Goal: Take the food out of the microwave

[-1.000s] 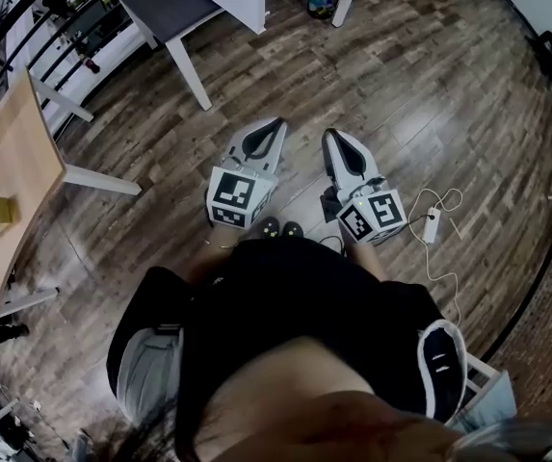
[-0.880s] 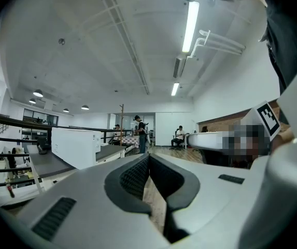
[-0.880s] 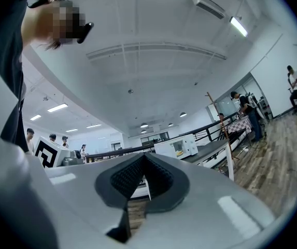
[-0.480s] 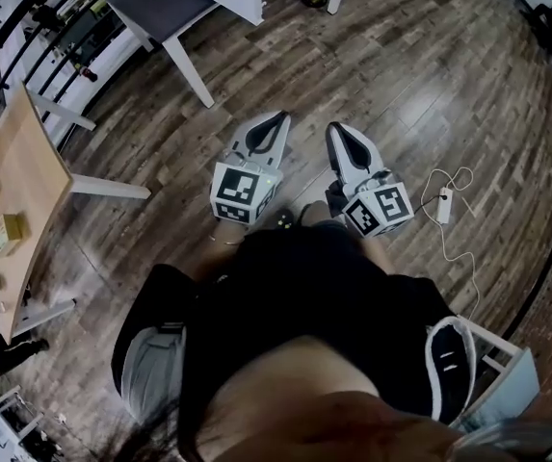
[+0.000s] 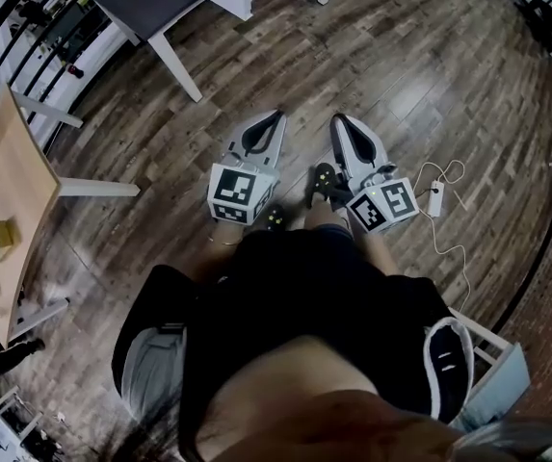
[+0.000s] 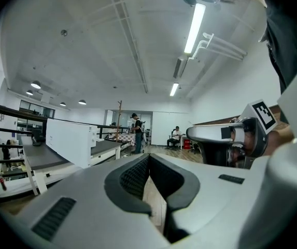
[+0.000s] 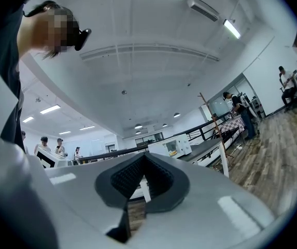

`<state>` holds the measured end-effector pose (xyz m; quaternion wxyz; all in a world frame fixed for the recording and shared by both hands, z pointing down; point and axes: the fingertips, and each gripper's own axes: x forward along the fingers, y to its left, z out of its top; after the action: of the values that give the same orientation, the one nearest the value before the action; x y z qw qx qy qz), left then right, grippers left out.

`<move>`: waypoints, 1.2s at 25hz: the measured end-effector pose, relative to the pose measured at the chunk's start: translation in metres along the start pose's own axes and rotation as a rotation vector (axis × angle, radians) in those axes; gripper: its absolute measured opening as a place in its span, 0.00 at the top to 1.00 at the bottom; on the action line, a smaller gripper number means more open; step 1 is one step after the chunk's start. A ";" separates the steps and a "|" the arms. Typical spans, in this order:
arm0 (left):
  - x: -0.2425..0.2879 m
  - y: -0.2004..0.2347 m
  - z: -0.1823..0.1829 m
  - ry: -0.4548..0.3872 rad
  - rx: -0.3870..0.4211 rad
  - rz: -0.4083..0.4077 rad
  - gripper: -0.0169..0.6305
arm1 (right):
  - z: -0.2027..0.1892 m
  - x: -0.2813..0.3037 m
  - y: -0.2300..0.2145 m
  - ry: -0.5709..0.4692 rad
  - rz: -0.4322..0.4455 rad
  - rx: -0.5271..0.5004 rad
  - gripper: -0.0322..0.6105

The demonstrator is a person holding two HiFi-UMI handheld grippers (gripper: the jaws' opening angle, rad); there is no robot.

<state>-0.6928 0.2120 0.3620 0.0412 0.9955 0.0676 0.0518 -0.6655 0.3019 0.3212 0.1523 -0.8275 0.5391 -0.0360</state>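
I hold both grippers side by side at waist height over the wooden floor. In the head view the left gripper [image 5: 274, 115] and the right gripper [image 5: 338, 120] point ahead, each shut with nothing between its pads. The left gripper view shows the left gripper [image 6: 149, 157] with its pads together. The right gripper [image 7: 144, 157] is likewise shut and empty in its own view. A white microwave [image 7: 175, 145] stands far off on a grey table [image 7: 210, 147]. It also shows as a white box [image 6: 70, 140] in the left gripper view. No food is visible.
A wooden table [image 5: 11, 191] with small items stands at the left. A power strip with its cable [image 5: 436, 200] lies on the floor at the right, and a white chair [image 5: 492, 354] is behind me. Black railing [image 6: 3, 113] runs along the left. People [image 6: 136, 134] stand far away.
I have stepped forward: a shoe now shows ahead between the grippers. Both grippers sit slightly higher in the head view and stay shut.
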 end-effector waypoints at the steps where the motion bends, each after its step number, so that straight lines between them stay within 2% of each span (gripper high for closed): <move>1: 0.003 0.001 0.000 0.002 0.000 0.006 0.96 | 0.000 0.002 -0.004 0.002 0.002 0.001 0.95; 11: 0.048 0.017 0.004 0.010 0.014 0.051 0.96 | -0.003 0.029 -0.045 0.009 0.049 0.045 0.95; 19: 0.103 0.013 0.020 0.005 0.043 0.016 0.96 | 0.009 0.040 -0.096 -0.006 0.015 0.075 0.95; 30: 0.159 0.000 0.031 0.016 0.071 -0.006 0.96 | 0.033 0.050 -0.138 -0.046 0.041 0.068 0.95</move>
<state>-0.5325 0.2313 0.3464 0.0056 0.9957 0.0726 0.0574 -0.5157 0.3148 0.3242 0.1931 -0.8114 0.5507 -0.0322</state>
